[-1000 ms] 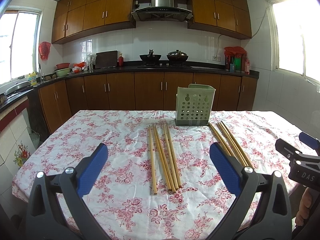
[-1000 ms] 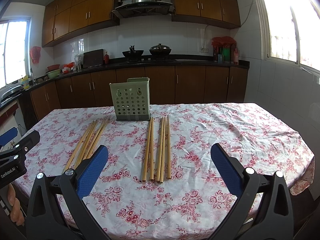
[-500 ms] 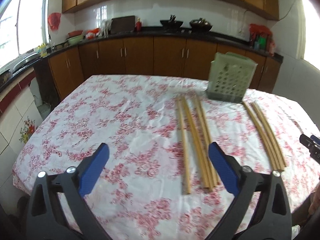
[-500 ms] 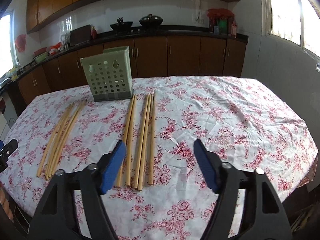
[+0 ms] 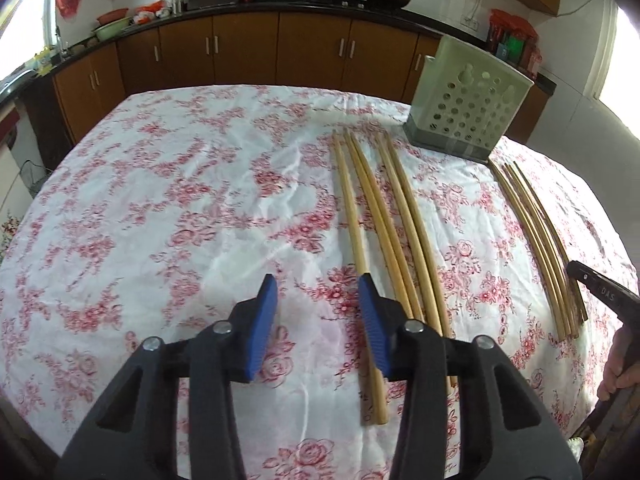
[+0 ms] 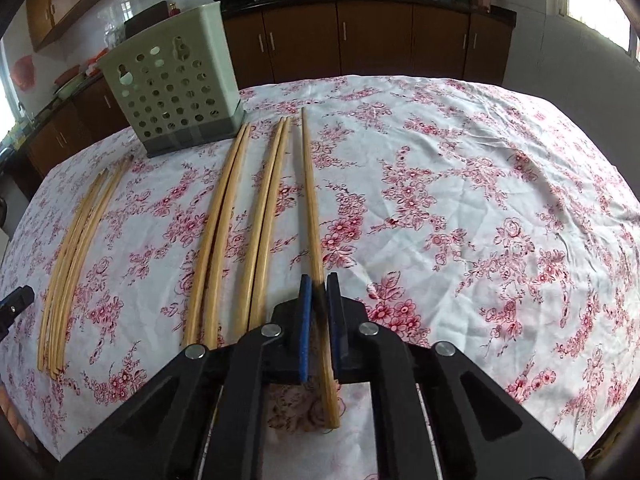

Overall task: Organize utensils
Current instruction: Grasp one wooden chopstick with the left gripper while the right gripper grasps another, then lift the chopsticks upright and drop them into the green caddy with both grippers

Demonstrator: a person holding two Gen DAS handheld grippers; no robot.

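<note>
Left wrist view first, since we're going left to right: the left tool (image 5: pixel 318 300) hangs low over the flowered cloth on the bench (image 5: pixel 160 200), its blue pads apart with nothing between them. Its right pad sits right over the near end of the leftmost stick in the middle bunch of chopsticks (image 5: pixel 384 220), so my guess is it's lining up to straddle that one. Those sticks lie side by side, tips pointing at the green perforated holder (image 5: pixel 468 116) at the far edge — which makes sense if they're headed in there tip-first. A second, thinner bunch (image 5: pixel 536 240) lies to the right of the holder, apart from the first.

Over in the right wrist view, the right tool (image 6: pixel 319 304) is clamped on a single chopstick (image 6: pixel 310 200) near its thick end, the rest running straight out ahead — a grip that far back leaves the long part free to drop into the holder.

Writing-wise, the only thing I can read is "DAS" on the black part (image 5: pixel 604 294) poking in at the right edge of the left view. Nothing legible on the holder.
</note>
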